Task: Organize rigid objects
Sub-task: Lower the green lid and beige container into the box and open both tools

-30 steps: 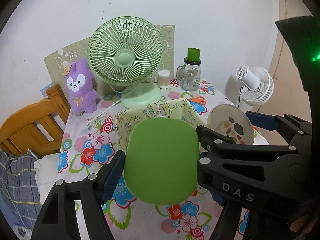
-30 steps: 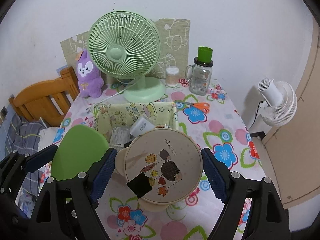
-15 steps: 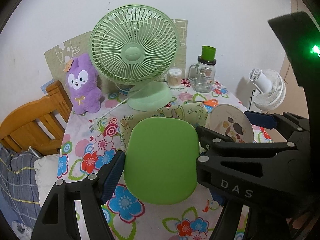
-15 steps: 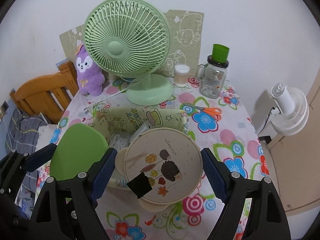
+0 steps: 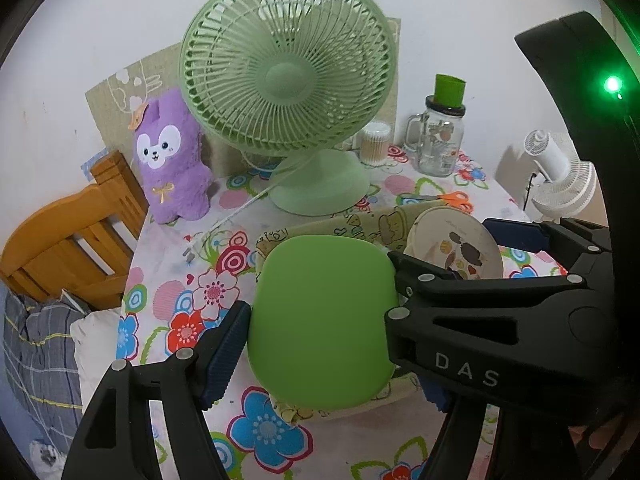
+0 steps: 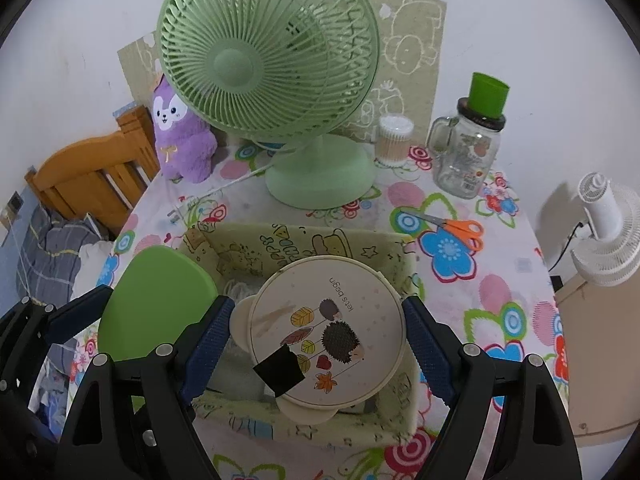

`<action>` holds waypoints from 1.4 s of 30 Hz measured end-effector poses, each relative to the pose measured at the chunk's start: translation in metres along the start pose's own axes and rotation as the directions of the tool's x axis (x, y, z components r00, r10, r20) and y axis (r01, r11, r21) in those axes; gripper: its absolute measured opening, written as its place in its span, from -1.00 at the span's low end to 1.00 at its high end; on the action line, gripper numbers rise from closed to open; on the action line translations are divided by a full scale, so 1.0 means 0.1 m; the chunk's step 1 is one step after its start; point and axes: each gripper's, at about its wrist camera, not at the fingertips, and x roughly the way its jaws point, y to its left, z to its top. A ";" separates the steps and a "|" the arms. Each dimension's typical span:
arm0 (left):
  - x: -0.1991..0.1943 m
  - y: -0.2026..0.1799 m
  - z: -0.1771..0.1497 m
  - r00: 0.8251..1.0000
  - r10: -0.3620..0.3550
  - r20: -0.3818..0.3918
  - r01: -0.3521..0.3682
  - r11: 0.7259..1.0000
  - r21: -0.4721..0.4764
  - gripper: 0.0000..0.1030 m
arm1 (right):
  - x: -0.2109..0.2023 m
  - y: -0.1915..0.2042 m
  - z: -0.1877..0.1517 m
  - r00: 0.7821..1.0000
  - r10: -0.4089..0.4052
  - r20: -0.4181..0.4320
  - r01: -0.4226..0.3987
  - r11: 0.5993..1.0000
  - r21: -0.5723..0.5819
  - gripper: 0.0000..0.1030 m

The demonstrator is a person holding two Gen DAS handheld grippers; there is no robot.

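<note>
Lighting: even, soft indoor light — bright on the wall (image 6: 500, 20), no hard glare. Shadows: faint, one beside the white fan (image 6: 604, 236). Green LED (image 5: 611, 84) flared at the left view's edge. Distortion: strong fisheye bending, black vignette at corners. Focus: sharp overall — near gripper parts slightly soft.

Floral table (image 6: 512, 292): fan (image 6: 268, 60), scissors (image 6: 456, 228), basket (image 6: 304, 240)

**Both grippers loaded, angled down**

The left gripper (image 5: 320, 320) points steeply downward, its 2 blue-padded jaws clamped on the sides of a green lid (image 5: 324, 320). The right gripper (image 6: 316, 336), just beside it and tilted likewise, grips a round cream container (image 6: 324, 332) between both pads.
</note>
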 end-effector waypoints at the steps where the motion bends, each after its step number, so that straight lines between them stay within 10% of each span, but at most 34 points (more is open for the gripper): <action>1: 0.02 0.01 0.00 1.000 0.001 -0.003 -0.001 1.000 -0.002 0.50 | 0.02 0.00 0.00 1.000 0.002 -0.004 -0.002 1.000 0.001 0.66; 11: 0.16 0.08 -0.01 1.000 0.006 -0.026 -0.006 1.000 -0.024 0.50 | 0.22 -0.03 0.05 0.999 0.006 -0.033 -0.006 1.000 -0.004 1.00; 42: 0.43 -0.20 0.21 0.995 -0.088 -0.036 0.085 0.994 -0.075 0.50 | -0.22 -0.54 -0.06 0.997 -0.080 0.022 0.077 0.993 0.085 1.00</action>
